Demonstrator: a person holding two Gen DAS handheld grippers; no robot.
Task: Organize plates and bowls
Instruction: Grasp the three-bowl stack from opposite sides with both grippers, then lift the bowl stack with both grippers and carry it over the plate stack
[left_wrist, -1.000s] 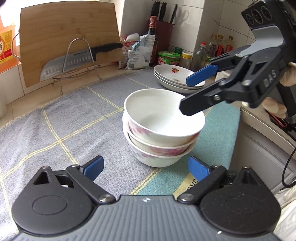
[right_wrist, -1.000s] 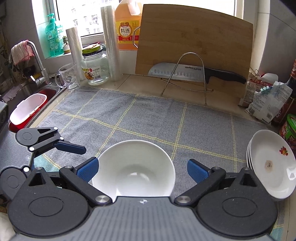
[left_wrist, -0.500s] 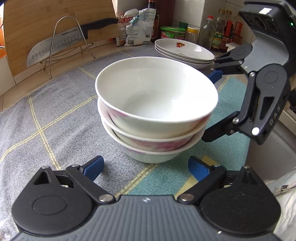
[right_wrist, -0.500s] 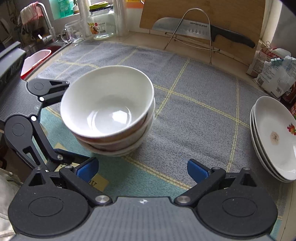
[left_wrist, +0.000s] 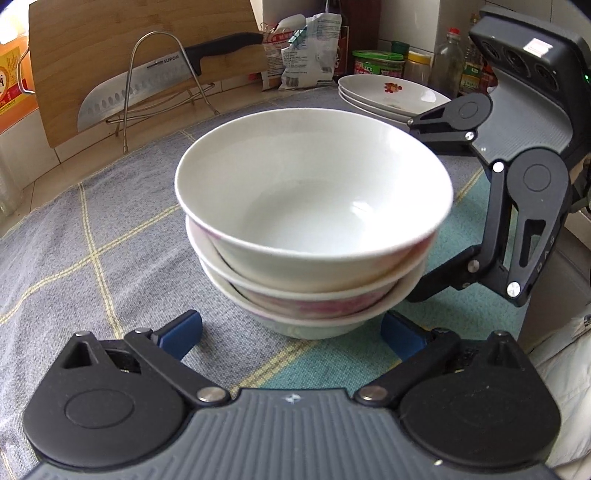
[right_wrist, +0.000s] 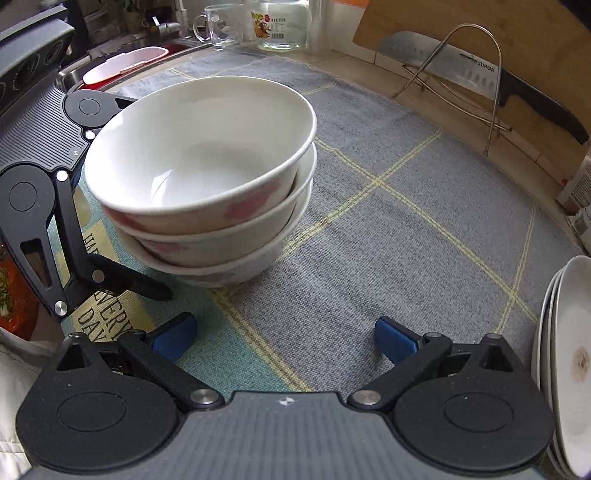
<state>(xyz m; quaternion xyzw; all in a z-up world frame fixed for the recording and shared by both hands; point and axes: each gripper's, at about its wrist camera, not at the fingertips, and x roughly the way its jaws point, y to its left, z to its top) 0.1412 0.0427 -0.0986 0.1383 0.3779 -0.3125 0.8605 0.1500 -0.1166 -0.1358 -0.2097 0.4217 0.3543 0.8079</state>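
Three white bowls with pink flower prints sit nested in a stack (left_wrist: 314, 221) on a grey cloth (left_wrist: 92, 240). My left gripper (left_wrist: 291, 336) is low and close in front of the stack, its jaws opening; the foot of the bottom bowl lies just ahead of the blue pads, which are not touching it. My right gripper (right_wrist: 284, 339) is open over bare cloth, with the bowl stack (right_wrist: 207, 177) ahead and to its left. In each wrist view the other gripper's black fingers reach around the far side of the stack. A stack of white plates (left_wrist: 391, 92) (right_wrist: 569, 354) stands apart on the cloth.
A cutting board (left_wrist: 110, 44) and a large knife (left_wrist: 147, 81) on a wire rack lean at the back. Bottles, jars and bags crowd the back corner (left_wrist: 376, 62). A sink with a red and white basin (right_wrist: 122, 66), a glass mug and a jar lie beyond the cloth.
Both grippers have sunk and closed in on the bowl stack. The right gripper moved from above the top bowl down to its side. The left jaws stand slightly wider.
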